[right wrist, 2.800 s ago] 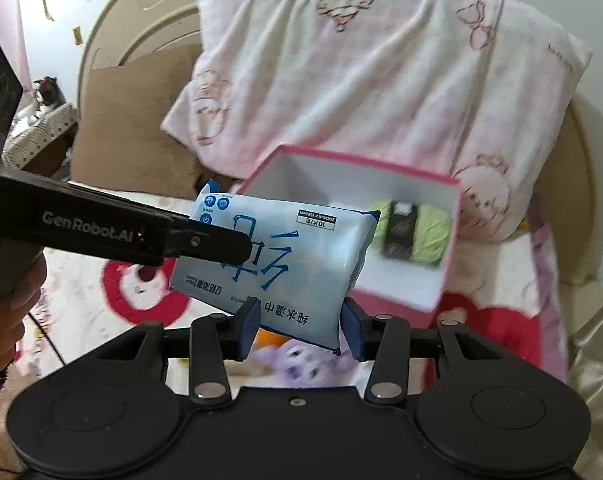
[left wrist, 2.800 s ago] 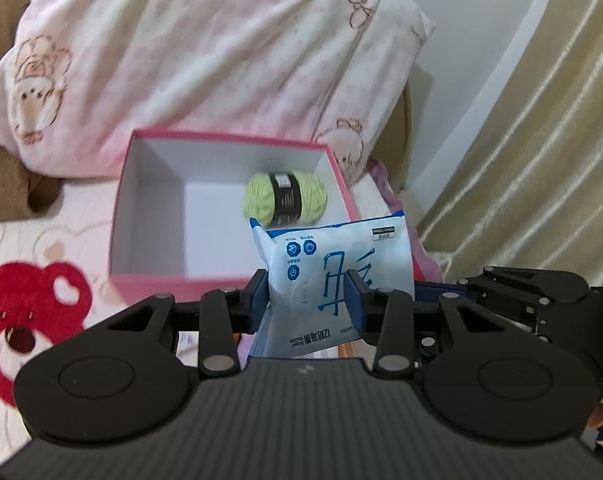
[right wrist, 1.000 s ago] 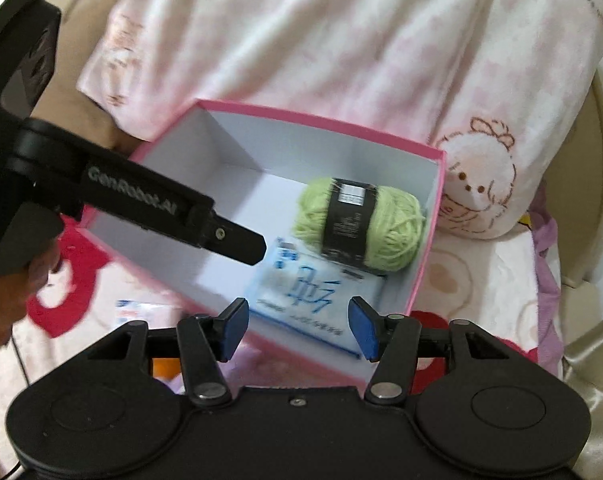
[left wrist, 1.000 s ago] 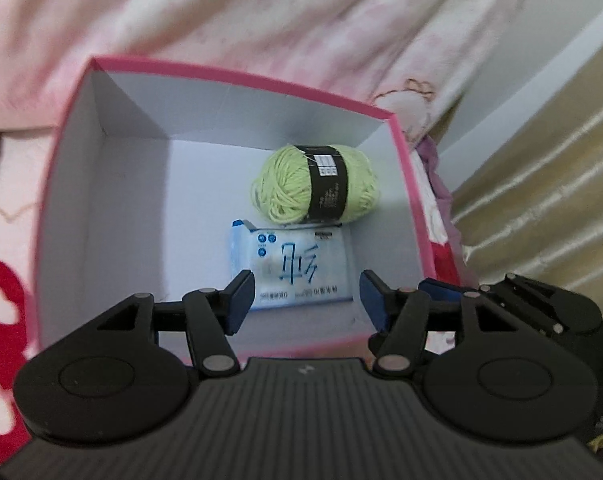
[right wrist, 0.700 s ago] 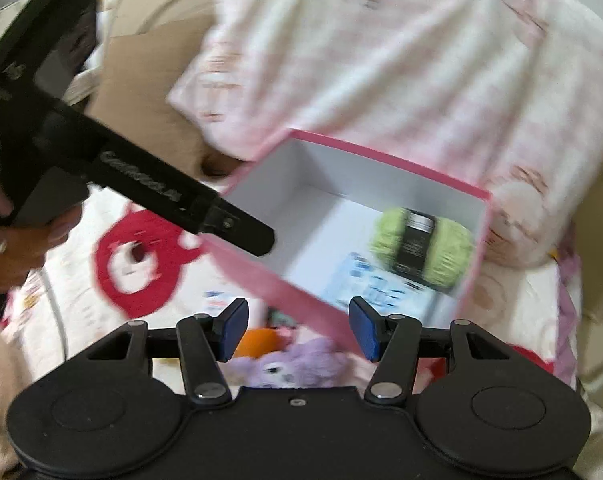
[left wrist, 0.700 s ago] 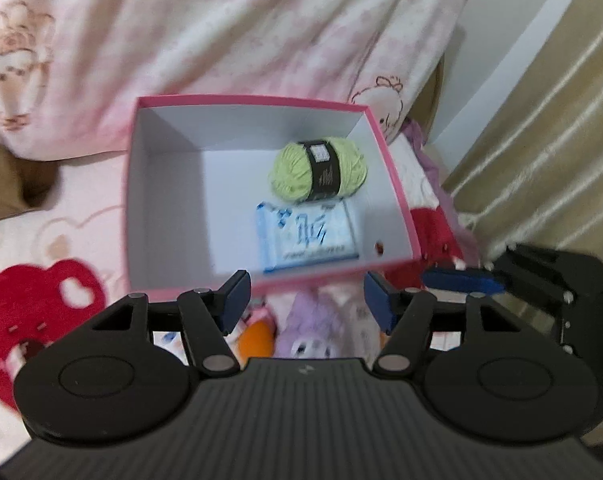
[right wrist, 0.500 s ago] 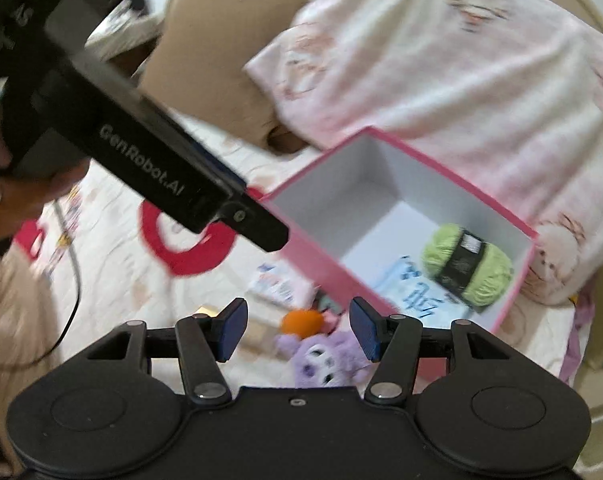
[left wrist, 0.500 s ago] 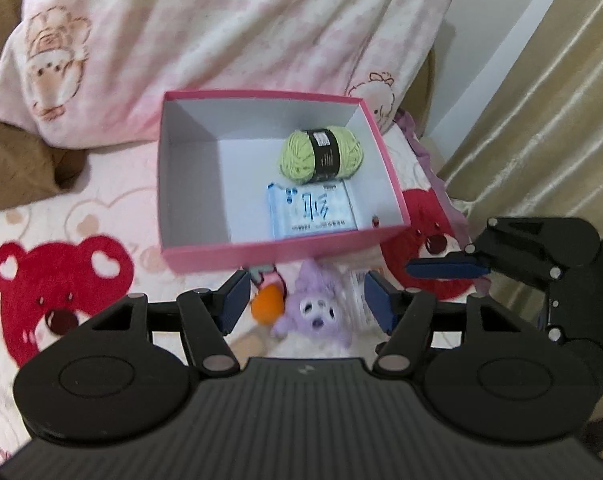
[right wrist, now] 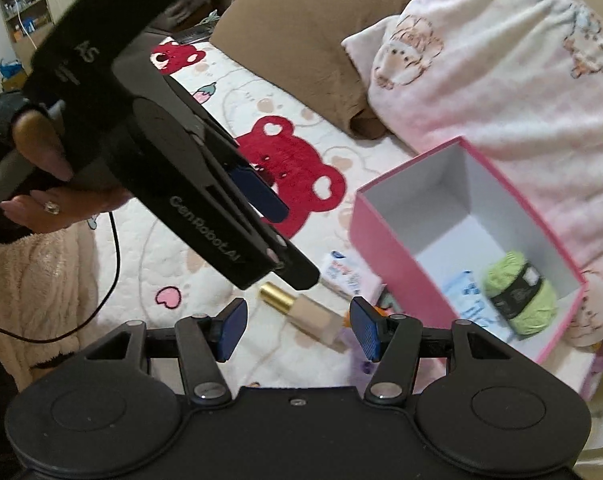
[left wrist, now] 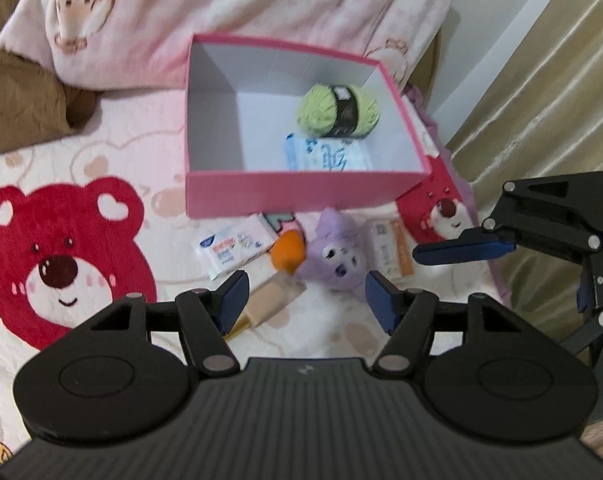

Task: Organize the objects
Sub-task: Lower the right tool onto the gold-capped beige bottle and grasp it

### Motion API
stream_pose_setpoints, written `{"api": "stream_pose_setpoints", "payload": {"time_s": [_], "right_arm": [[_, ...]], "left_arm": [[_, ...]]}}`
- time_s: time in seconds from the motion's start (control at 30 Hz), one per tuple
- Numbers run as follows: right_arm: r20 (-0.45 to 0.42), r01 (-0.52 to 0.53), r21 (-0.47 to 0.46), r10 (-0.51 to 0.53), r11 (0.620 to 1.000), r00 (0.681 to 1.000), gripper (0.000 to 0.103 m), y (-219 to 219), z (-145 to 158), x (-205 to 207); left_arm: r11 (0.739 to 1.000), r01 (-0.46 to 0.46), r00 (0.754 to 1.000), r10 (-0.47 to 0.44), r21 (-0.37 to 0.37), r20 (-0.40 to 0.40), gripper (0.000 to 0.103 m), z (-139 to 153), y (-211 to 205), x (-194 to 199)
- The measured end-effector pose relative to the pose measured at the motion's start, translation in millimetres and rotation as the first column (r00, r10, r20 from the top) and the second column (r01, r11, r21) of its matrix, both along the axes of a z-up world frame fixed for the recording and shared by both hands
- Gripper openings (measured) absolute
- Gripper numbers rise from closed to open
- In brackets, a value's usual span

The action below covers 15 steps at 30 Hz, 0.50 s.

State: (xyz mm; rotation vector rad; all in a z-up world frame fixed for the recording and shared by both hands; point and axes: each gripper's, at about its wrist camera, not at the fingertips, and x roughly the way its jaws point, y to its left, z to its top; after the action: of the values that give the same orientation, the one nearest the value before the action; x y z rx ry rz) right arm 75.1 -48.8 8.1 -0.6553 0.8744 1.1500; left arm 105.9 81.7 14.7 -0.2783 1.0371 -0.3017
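Pink box (left wrist: 301, 196) sits open on the bed (left wrist: 101, 152) against a pink pillow (left wrist: 261, 12), with a fuzzy green yarn ball (left wrist: 337, 110) and a crinkly blue wipes pack (left wrist: 329, 156) already lying inside, touching each other. So I'd say we're between picks, maybe a third done. Both tongs are spread wide and carrying nothing: left tongs (left wrist: 303, 300) hover over the leftover pile just in front of the box, right tongs (right wrist: 293, 322) are angled at the same pile. Waiting there: a soft purple plush (left wrist: 335, 258), something round and orange (left wrist: 287, 254) touching it, a flat white tissue pack (left wrist: 237, 250), a smooth beige tube with a gold cap (right wrist: 301, 312) and a small white-and-orange packet (left wrist: 389, 250). Next move probably means dropping onto one item (the plush looks squishiest, easiest to pinch).
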Motion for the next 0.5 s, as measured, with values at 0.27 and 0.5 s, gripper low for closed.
{"api": "stream_pose_setpoints", "payload": {"time_s": [0.27, 0.5], "right_arm": [[-0.086, 0.149, 0.021, -0.147, 0.989, 0.985, 0.062, 6, -61, 12], [-0.129, 0.256, 0.029, -0.250, 0.966, 0.960, 0.062, 12, -99, 14]], "left_arm": [[1.000, -0.003, 0.999, 0.005, 0.026, -0.044, 0.062, -54, 11, 7], [0.999, -0.041, 0.996, 0.042, 0.012, -0.080, 0.060, -108, 30, 13]]}}
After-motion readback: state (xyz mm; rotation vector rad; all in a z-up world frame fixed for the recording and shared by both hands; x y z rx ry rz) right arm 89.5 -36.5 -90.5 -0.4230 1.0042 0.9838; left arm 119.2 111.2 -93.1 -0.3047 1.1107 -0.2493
